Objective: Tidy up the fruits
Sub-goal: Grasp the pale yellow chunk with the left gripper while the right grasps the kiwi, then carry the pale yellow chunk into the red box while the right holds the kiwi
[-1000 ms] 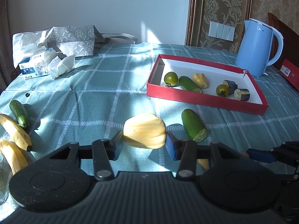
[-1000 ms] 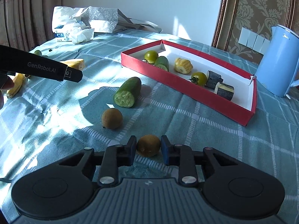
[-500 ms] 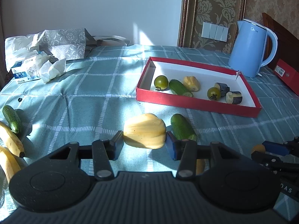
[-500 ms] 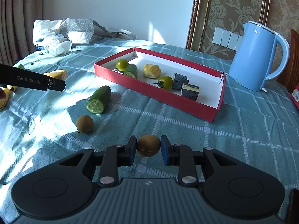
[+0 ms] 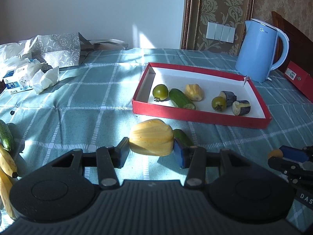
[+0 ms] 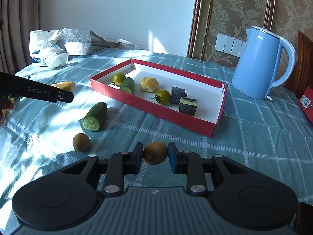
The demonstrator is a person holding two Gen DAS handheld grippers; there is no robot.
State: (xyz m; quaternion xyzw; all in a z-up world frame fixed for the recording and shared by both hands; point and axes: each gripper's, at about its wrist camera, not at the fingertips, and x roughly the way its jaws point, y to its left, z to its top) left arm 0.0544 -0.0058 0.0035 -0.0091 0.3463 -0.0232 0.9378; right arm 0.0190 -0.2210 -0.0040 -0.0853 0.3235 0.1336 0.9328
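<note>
My left gripper point(image 5: 151, 150) is shut on a pale yellow ridged fruit piece point(image 5: 151, 137), held above the cloth short of the red tray point(image 5: 199, 115). My right gripper point(image 6: 154, 155) is shut on a brown kiwi point(image 6: 155, 152), also lifted, in front of the red tray point(image 6: 152, 105). The tray holds two green tomatoes point(image 5: 160, 91), a cucumber piece point(image 5: 181, 98), a small yellow fruit point(image 5: 193, 92) and two eggplant chunks point(image 5: 241, 107). On the cloth lie a cut cucumber point(image 6: 95, 116) and a second kiwi point(image 6: 81, 142). The left gripper's side point(image 6: 37, 93) shows in the right wrist view.
A blue kettle point(image 5: 260, 50) stands behind the tray at the right, with a red box point(image 5: 299, 78) beyond it. Tissue packs and a patterned bag point(image 5: 56, 49) sit at the back left. Bananas point(image 5: 7, 162) and a small cucumber point(image 5: 5, 137) lie at the left edge.
Both grippers have moved toward the tray with their fruit; the tray looks nearer and more central in both views. The right gripper has risen, leaving the second kiwi and cut cucumber lower left.
</note>
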